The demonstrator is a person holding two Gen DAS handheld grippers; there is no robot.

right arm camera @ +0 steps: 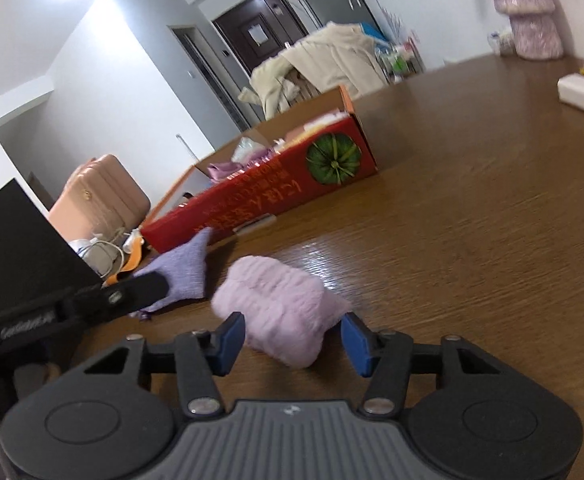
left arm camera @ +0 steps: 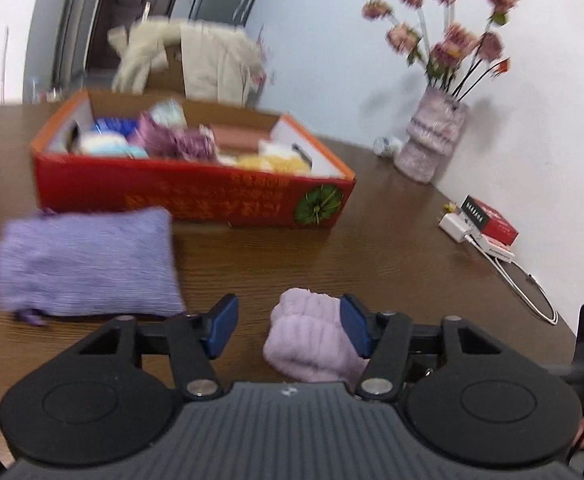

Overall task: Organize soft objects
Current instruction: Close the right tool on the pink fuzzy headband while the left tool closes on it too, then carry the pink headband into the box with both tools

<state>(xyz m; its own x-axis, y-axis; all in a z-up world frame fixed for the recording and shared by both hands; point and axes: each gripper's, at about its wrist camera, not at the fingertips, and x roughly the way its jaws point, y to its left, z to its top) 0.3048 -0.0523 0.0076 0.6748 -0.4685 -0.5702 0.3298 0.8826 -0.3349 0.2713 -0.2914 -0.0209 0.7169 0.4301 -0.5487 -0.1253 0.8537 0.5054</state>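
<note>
A pale lilac fluffy cloth [left arm camera: 312,344] [right arm camera: 276,308] lies bunched on the brown wooden table [left arm camera: 372,256] [right arm camera: 472,220]. My left gripper [left arm camera: 290,330] straddles it with jaws apart: the right blue pad [left arm camera: 356,332] touches the cloth and the left pad [left arm camera: 224,328] stands clear of it. My right gripper [right arm camera: 294,344] comes at the same cloth from the other side, its pads on either flank without squeezing. A folded purple knit cloth [left arm camera: 88,264] [right arm camera: 184,268] lies flat to the left. Behind both stands a red cardboard box [left arm camera: 196,196] [right arm camera: 272,196] holding several soft items.
A lilac vase of dried flowers [left arm camera: 432,140] [right arm camera: 532,20], a white charger [left arm camera: 458,226] [right arm camera: 576,92] with its cable and a small red box [left arm camera: 496,222] sit along the wall side. A pale coat [left arm camera: 196,60] hangs behind the table. A pink suitcase [right arm camera: 100,200] stands beyond the table.
</note>
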